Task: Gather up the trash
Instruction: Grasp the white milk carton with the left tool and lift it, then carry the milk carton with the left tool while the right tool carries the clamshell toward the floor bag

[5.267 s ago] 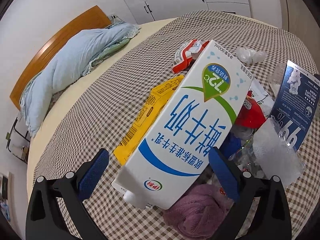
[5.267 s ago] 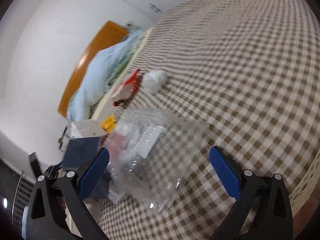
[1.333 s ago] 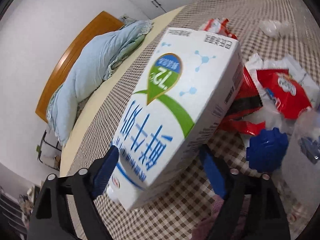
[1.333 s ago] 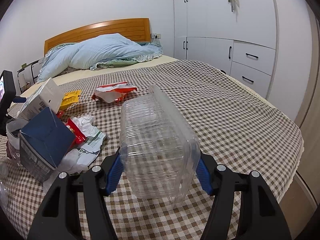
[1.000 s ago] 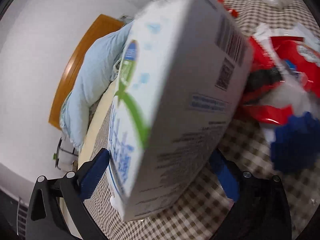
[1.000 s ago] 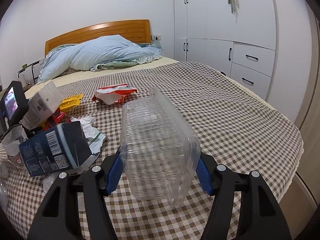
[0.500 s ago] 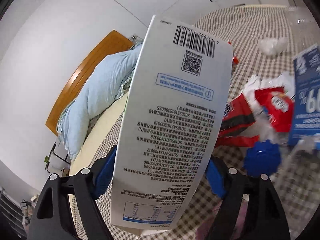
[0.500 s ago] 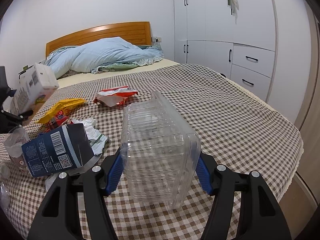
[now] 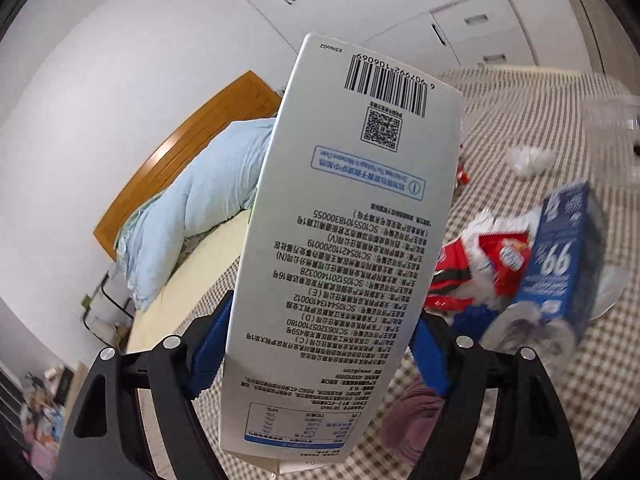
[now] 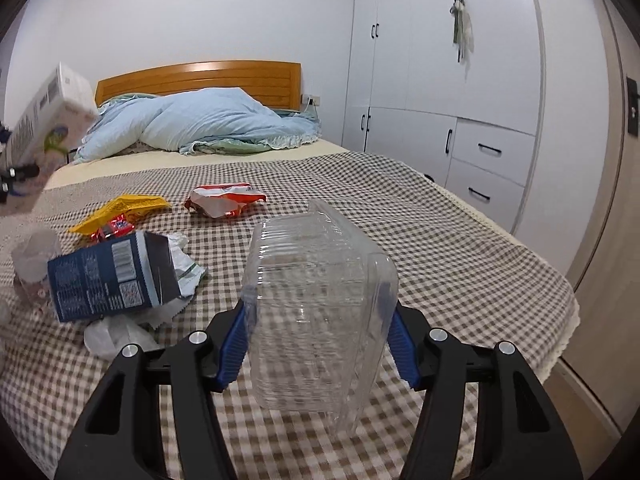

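My left gripper is shut on a white milk carton, held upright above the bed with its barcode side toward the camera; the same milk carton shows at the far left of the right wrist view. My right gripper is shut on a clear plastic clamshell box, lifted over the checked bedspread. Loose trash lies on the spread: a dark blue carton on its side, a yellow wrapper, a red-and-white snack bag and crumpled white paper.
A pale blue duvet is heaped against the wooden headboard. White wardrobes and drawers stand to the right of the bed. A mauve cloth and a clear plastic cup lie by the trash pile.
The left gripper closed on the milk carton, lifted it off the pile and turned it upright. The right gripper took hold of the clamshell box and raised it. The blue carton tipped over.
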A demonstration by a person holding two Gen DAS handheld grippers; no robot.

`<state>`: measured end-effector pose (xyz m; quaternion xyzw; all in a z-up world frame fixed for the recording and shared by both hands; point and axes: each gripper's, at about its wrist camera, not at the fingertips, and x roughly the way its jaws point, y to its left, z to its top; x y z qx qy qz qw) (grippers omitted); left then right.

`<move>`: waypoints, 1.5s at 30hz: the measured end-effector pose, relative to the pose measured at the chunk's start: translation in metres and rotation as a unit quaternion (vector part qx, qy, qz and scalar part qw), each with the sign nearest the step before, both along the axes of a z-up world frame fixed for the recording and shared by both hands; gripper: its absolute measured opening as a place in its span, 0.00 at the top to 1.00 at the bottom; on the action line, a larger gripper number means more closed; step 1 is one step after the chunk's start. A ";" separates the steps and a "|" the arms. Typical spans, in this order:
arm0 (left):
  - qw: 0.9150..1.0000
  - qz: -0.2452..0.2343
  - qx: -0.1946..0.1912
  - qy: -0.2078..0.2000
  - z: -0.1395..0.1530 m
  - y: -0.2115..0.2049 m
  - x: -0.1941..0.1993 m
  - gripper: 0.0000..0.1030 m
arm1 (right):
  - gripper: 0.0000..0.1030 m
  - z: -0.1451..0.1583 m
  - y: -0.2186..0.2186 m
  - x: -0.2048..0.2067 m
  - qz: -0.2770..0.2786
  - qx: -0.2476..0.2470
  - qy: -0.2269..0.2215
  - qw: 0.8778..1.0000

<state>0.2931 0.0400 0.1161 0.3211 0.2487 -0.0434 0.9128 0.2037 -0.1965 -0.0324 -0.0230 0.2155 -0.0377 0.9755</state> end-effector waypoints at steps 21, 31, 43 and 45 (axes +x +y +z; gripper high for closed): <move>0.993 -0.015 -0.120 0.017 0.057 -0.042 -0.190 0.26 | 0.43 0.018 -0.008 -0.104 0.034 0.055 -0.072 0.995; 0.985 0.016 -0.170 0.019 0.036 -0.044 -0.266 0.26 | 0.43 0.015 -0.002 -0.148 0.066 0.077 -0.071 0.992; 0.979 0.034 -0.194 0.050 -0.004 -0.060 -0.308 0.26 | 0.43 0.007 0.008 -0.179 0.113 0.051 -0.048 0.991; 0.978 0.037 -0.199 0.054 -0.010 -0.057 -0.312 0.26 | 0.43 0.006 0.009 -0.182 0.115 0.050 -0.044 0.991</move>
